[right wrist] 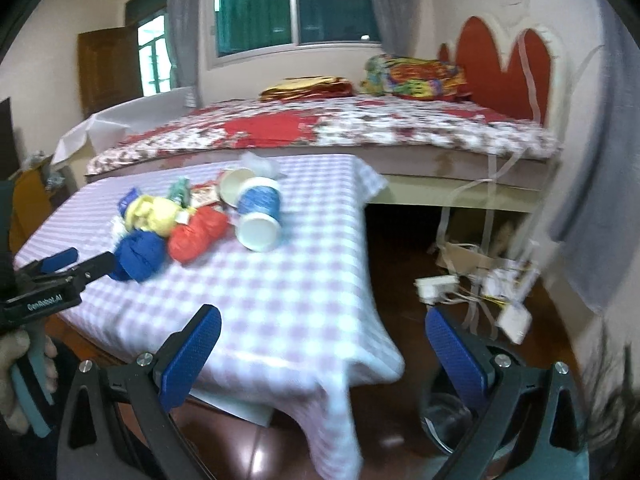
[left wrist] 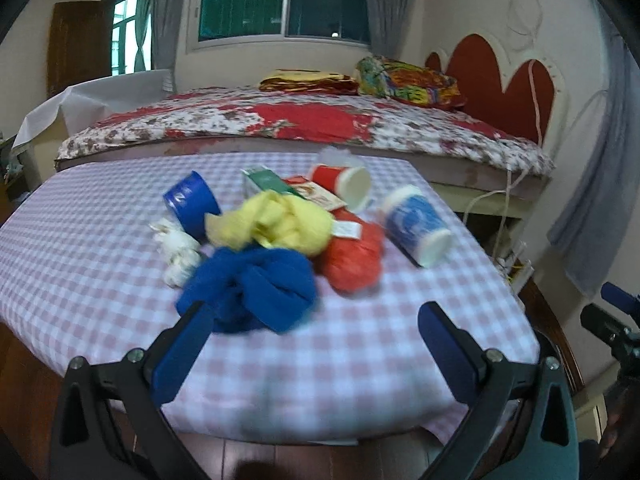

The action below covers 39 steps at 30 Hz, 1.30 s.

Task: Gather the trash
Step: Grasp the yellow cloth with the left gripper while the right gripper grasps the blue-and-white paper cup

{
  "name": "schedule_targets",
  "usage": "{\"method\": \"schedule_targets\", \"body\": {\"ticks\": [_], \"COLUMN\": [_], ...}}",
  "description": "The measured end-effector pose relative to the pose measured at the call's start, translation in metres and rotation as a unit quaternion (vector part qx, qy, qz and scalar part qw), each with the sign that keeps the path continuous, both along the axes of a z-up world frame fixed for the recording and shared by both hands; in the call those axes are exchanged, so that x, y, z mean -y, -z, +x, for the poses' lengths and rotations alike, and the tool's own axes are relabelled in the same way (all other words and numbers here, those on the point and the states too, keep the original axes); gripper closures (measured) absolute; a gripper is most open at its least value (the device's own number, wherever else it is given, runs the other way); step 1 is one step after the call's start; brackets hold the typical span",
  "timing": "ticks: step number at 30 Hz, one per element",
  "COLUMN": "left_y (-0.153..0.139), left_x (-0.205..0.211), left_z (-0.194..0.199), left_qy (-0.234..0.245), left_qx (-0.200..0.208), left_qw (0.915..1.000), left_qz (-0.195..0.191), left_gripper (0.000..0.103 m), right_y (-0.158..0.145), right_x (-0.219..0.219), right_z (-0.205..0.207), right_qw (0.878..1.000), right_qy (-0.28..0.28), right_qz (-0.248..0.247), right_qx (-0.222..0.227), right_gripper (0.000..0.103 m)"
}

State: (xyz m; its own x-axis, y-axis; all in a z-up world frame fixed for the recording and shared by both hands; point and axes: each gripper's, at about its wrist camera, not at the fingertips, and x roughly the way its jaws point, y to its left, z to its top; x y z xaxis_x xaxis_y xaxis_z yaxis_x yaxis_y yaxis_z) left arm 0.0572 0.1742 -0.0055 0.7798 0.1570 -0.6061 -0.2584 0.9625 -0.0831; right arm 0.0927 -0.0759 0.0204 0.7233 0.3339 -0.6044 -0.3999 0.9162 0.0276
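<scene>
A pile of trash lies on the pink checked tablecloth (left wrist: 360,360): a blue cloth wad (left wrist: 248,288), a yellow wad (left wrist: 276,224), a red wad (left wrist: 352,256), crumpled white paper (left wrist: 178,252), a tipped blue cup (left wrist: 192,200), a green carton (left wrist: 266,182), a red cup (left wrist: 344,182) and a blue-white paper cup (left wrist: 416,224). My left gripper (left wrist: 312,320) is open, its left finger right beside the blue wad. The right wrist view shows that left gripper (right wrist: 94,257) by the blue wad (right wrist: 140,256). My right gripper (right wrist: 320,320) hangs open over the table's near right corner, holding nothing.
A bed (left wrist: 304,120) with a floral quilt runs behind the table. On the floor to the right lie a white power strip (right wrist: 436,286), cables and a cardboard box (right wrist: 468,260). A clear round container (right wrist: 444,416) sits on the floor below my right gripper. A hand (right wrist: 16,360) holds the left gripper.
</scene>
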Motion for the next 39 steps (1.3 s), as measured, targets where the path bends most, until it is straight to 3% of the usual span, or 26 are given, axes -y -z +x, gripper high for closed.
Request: {"method": "schedule_targets", "body": {"ticks": [5,18,24,25,27,28,33,39], "left_y": [0.005,0.015,0.024,0.025,0.027,0.028,0.022,0.007], "left_x": [-0.032,-0.047,-0.051,-0.05,-0.048,-0.048,-0.047,-0.051], "left_z": [0.03,0.092,0.106,0.107,0.109,0.11,0.106,0.097], "left_qy": [-0.011,0.008,0.016,0.019,0.024,0.027,0.035,0.035], "left_qx": [0.001,-0.026,-0.044,-0.046,-0.051,-0.052,-0.035,-0.007], "left_qw": [0.9997,0.9991,0.9981,0.9981,0.9978,0.9976,0.9982,0.9985], "left_qz": [-0.02,-0.034,-0.039,-0.037,-0.034,-0.036,-0.035,-0.04], "left_gripper": [0.018,0.023,0.023,0.023,0.029,0.032,0.056,0.063], "right_y": [0.004,0.036,0.057,0.061,0.065,0.067,0.064,0.046], "right_x": [-0.044,-0.126,-0.145,-0.147,-0.148,-0.149,-0.15,-0.144], "right_z": [0.048,0.136,0.165,0.168,0.17,0.17,0.164,0.155], "right_qw": [0.999,0.995,0.991,0.99,0.99,0.989,0.99,0.992], "right_qy": [-0.034,-0.071,-0.077,-0.08,-0.084,-0.089,-0.096,-0.097], "right_qz": [0.017,-0.028,-0.052,-0.053,-0.054,-0.052,-0.047,-0.039], "right_qx": [-0.017,-0.059,-0.092,-0.098,-0.104,-0.108,-0.096,-0.074], "right_gripper": [0.0,0.009,0.025,0.026,0.041,0.043,0.045,0.045]}}
